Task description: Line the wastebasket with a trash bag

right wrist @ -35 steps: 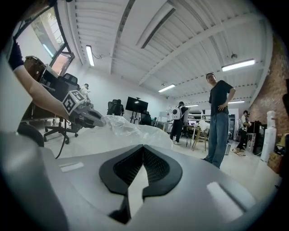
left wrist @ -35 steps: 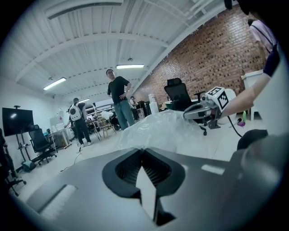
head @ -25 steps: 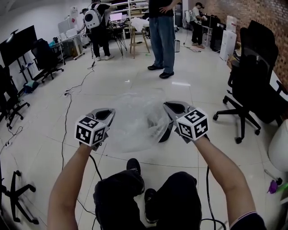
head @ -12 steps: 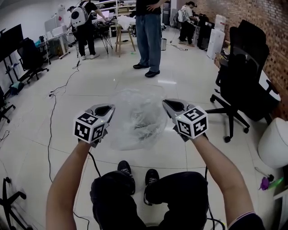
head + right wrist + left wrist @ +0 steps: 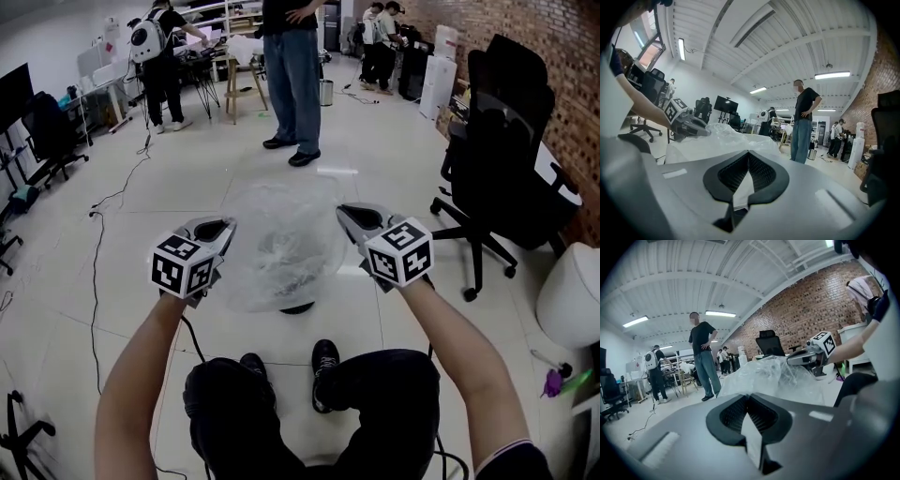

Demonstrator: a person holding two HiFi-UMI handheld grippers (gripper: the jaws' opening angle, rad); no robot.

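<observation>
A clear plastic trash bag (image 5: pixel 281 246) hangs stretched between my two grippers above the floor, in front of my knees. My left gripper (image 5: pixel 223 228) is shut on the bag's left edge, and a thin strip of film (image 5: pixel 751 434) shows between its pads. On the opposite edge my right gripper (image 5: pixel 349 215) is shut the same way, pinching film (image 5: pixel 740 190). Each gripper view shows the bag (image 5: pixel 773 378) (image 5: pixel 717 140) billowing toward the other gripper. A dark round thing (image 5: pixel 298 307) peeks out under the bag's lower edge; I cannot tell whether it is the wastebasket.
A person in jeans (image 5: pixel 292 80) stands a few steps ahead. A black office chair (image 5: pixel 497 159) is at the right, and a white rounded object (image 5: pixel 574 298) sits by the right edge. A cable (image 5: pixel 97 253) runs over the floor at left. Desks and more people are at the back.
Both grippers have carried the bag forward across the floor. The standing person and the chair are nearer, and the dark round thing has come into view under the bag.
</observation>
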